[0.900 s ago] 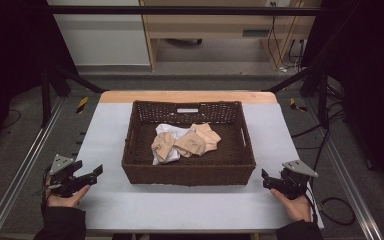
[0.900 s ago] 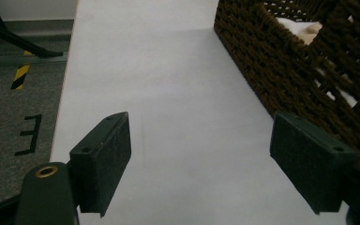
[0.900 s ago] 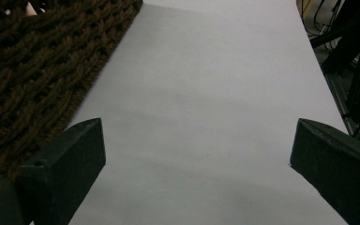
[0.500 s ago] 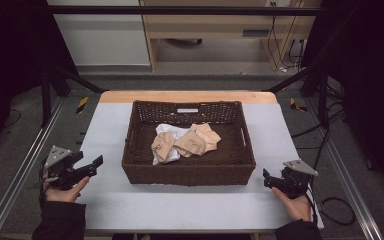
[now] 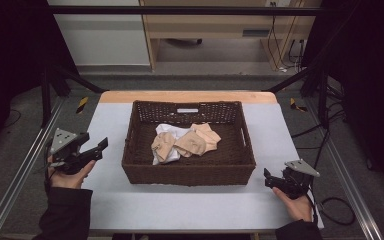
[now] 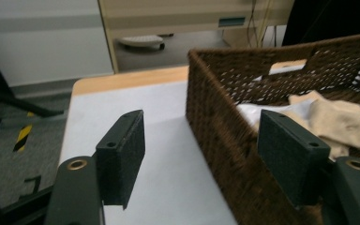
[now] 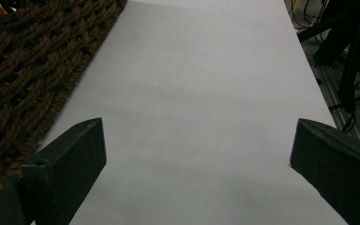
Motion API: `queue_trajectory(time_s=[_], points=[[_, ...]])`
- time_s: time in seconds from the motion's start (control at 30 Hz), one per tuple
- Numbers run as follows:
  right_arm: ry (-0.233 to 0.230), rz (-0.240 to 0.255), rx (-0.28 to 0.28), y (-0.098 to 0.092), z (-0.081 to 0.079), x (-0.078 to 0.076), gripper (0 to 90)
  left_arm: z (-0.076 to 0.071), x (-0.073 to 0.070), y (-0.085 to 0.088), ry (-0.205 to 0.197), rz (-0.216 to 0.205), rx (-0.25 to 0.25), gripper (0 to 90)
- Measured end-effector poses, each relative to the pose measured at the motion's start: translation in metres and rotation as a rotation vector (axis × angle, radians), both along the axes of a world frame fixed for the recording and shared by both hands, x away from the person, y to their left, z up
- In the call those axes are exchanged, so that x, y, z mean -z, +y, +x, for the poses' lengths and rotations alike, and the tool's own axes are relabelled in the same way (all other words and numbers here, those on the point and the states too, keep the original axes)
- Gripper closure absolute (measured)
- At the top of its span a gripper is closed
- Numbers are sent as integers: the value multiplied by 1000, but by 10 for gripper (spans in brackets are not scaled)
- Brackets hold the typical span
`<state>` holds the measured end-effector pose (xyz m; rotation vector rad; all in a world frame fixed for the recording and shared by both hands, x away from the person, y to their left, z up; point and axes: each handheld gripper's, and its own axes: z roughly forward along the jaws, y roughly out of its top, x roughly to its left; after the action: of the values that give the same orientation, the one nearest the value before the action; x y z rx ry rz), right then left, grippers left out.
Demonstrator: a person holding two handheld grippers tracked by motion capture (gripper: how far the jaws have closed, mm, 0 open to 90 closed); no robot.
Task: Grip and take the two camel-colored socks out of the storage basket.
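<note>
Left claw [image 5: 100, 146] lifted since earlier, nearer basket [image 5: 140, 165], gaping empty; right claw [image 5: 268, 176] unmoved, gaping empty.

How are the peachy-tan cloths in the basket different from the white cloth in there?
The tan cloths are peach-beige, while the white cloth is plain white. The tan cloths lie on top in a crumpled bunch, while the white cloth sits partly underneath them, peeking out at the back left and the front. More of the tan cloths shows than of the white cloth. Both are soft, rumpled fabric lying inside the brown wicker basket, and no gripper touches either.
</note>
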<state>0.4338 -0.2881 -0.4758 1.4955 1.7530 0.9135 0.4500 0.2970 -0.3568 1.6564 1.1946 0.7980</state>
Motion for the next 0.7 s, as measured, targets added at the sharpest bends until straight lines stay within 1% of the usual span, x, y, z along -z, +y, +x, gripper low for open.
queue_trajectory(time_s=[0.03, 0.07, 0.1, 0.17, 0.23, 0.3, 0.37, 0.47, 0.53, 0.63, 0.67, 0.7], points=[[0, 2, 1, 0, 0, 0, 42, 4, -4, -9, -13, 20, 10, 343], [-1, 2, 1, 0, 0, 0, 42, 4, -4, -9, -13, 20, 10, 358], [-4, -1, 1, -1, 0, 0, 42, 8, -8, -16, -17, 25, 20, 370], [-7, 0, 1, -1, -1, -1, 42, 12, -11, -23, -15, 12, 44, 407], [-6, 1, 0, 0, -1, -1, 42, 15, -14, -31, -11, 24, 62, 423], [-7, 0, -2, 0, 0, -1, 42, 18, -19, -38, -9, 34, 81, 426], [-5, -3, -3, 0, 0, 0, 42, 22, -24, -46, -16, 46, 93, 426], [-5, -4, -3, 0, 0, 0, 42, 28, -30, -58, -25, 48, 112, 414], [-3, 1, -1, 0, 0, 0, 43, 33, -32, -66, -14, 44, 120, 408], [-1, 1, 1, 0, 0, 0, 42, 41, -32, -78, -3, 57, 142, 400], [-2, -1, -1, 0, 0, 0, 42, 41, -32, -78, -3, 57, 142, 395], [-1, -2, -2, 0, 0, 0, 43, 48, -31, -87, 19, 73, 158, 394]])
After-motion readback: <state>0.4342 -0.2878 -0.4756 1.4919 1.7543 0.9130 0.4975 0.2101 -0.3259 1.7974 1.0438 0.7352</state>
